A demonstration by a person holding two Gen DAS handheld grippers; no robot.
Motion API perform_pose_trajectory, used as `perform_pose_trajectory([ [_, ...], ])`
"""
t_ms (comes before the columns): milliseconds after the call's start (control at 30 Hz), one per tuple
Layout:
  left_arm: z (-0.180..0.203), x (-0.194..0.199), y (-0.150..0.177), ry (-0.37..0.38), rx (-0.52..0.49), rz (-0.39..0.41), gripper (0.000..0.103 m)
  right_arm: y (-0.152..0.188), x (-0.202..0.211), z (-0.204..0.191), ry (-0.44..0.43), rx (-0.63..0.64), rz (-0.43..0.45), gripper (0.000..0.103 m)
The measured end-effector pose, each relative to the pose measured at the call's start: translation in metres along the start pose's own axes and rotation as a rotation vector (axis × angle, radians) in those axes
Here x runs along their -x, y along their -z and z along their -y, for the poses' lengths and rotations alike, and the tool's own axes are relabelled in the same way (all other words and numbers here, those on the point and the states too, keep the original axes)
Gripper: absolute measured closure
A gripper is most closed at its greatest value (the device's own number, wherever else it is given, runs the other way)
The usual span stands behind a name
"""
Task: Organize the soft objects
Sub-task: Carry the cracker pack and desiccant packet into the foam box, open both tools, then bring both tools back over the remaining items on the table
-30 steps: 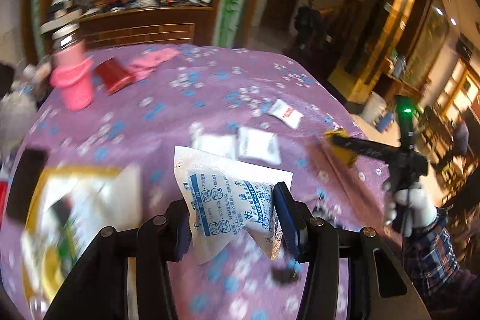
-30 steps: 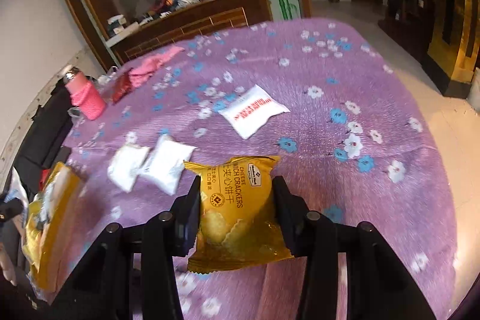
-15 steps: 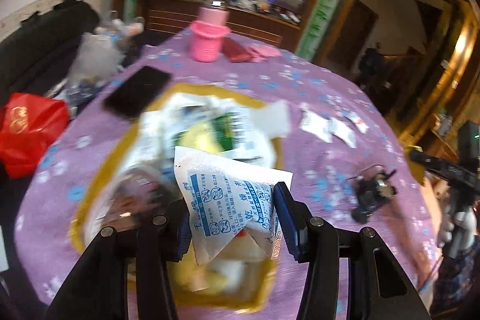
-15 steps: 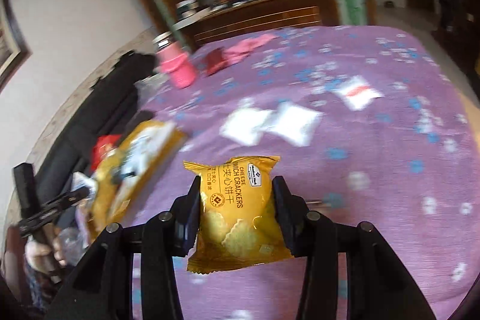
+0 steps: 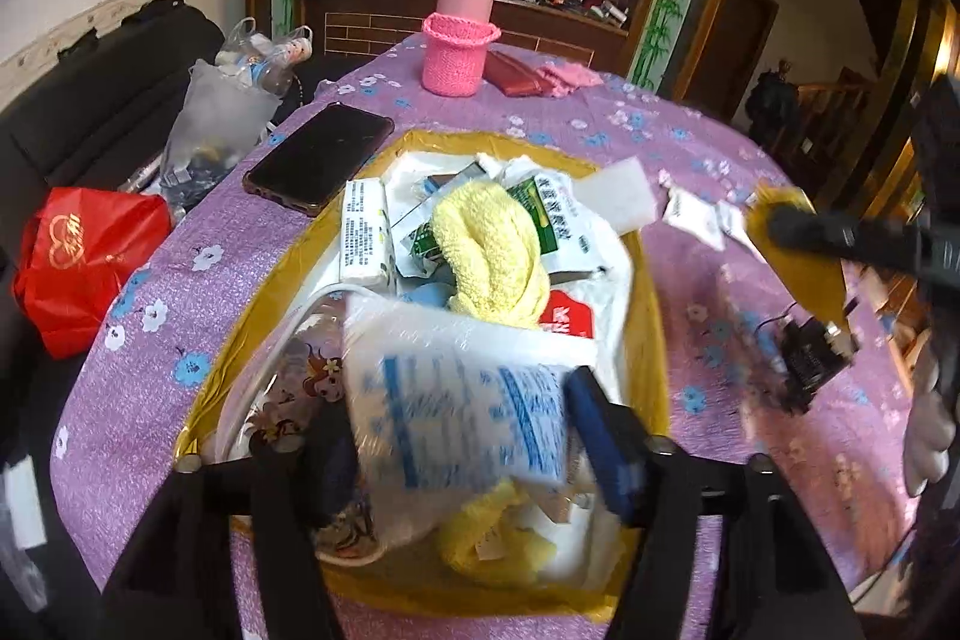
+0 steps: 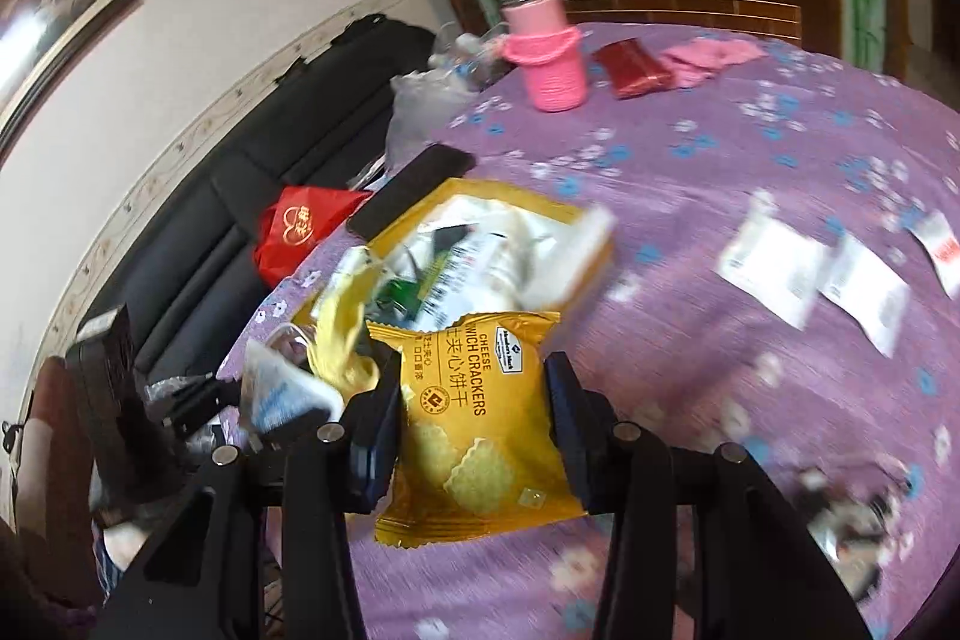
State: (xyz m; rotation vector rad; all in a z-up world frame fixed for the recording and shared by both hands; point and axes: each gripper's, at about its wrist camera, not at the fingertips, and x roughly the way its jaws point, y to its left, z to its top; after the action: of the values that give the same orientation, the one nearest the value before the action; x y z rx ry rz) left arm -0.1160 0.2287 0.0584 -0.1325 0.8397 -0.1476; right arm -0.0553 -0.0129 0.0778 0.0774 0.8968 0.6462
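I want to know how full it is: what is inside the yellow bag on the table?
The yellow bag holds a yellow towel, a tissue pack, a green-and-white packet and a cartoon-printed item. The white-and-blue packet covers what lies below.

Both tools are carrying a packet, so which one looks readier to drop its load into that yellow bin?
Probably the left tool: its white packet already hangs over the yellow bin. The right tool holds the cracker packet beside the bin, over the tablecloth.
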Motion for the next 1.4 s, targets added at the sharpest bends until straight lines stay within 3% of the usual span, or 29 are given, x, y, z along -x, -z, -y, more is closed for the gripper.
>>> perform_pose_trajectory([
  [133,0.001,-0.004,0.002,0.002,-0.023,0.013,0.029,-0.024,-0.032,-0.019,0.003,0.022,-0.031,0.059],
  [267,-0.01,0.004,0.002,0.025,0.018,0.033,0.029,-0.05,-0.06,-0.03,0.024,0.037,-0.047,0.059],
  [600,-0.036,0.031,0.001,-0.009,0.079,0.113,0.023,-0.095,-0.151,-0.044,0.14,0.078,-0.135,0.058],
  [700,-0.038,0.03,0.002,-0.012,0.086,0.111,0.022,-0.097,-0.164,-0.036,0.128,0.033,-0.13,0.05],
  [767,-0.037,0.028,0.003,-0.008,0.086,0.104,0.02,-0.098,-0.161,-0.033,0.106,0.006,-0.115,0.04],
  [933,-0.033,0.025,0.002,-0.014,0.083,0.105,0.017,-0.092,-0.122,-0.034,0.085,0.002,-0.039,0.037],
  [1033,-0.027,0.027,0.002,-0.023,0.076,0.111,0.016,-0.076,-0.081,-0.034,0.065,0.004,0.039,0.029],
  [1267,0.004,0.035,0.0,-0.149,0.012,0.153,0.008,-0.019,-0.013,-0.022,0.085,-0.017,0.155,0.02],
  [1400,0.025,0.039,0.0,-0.223,-0.029,0.174,0.007,0.01,0.005,-0.01,0.108,-0.029,0.154,0.019],
])
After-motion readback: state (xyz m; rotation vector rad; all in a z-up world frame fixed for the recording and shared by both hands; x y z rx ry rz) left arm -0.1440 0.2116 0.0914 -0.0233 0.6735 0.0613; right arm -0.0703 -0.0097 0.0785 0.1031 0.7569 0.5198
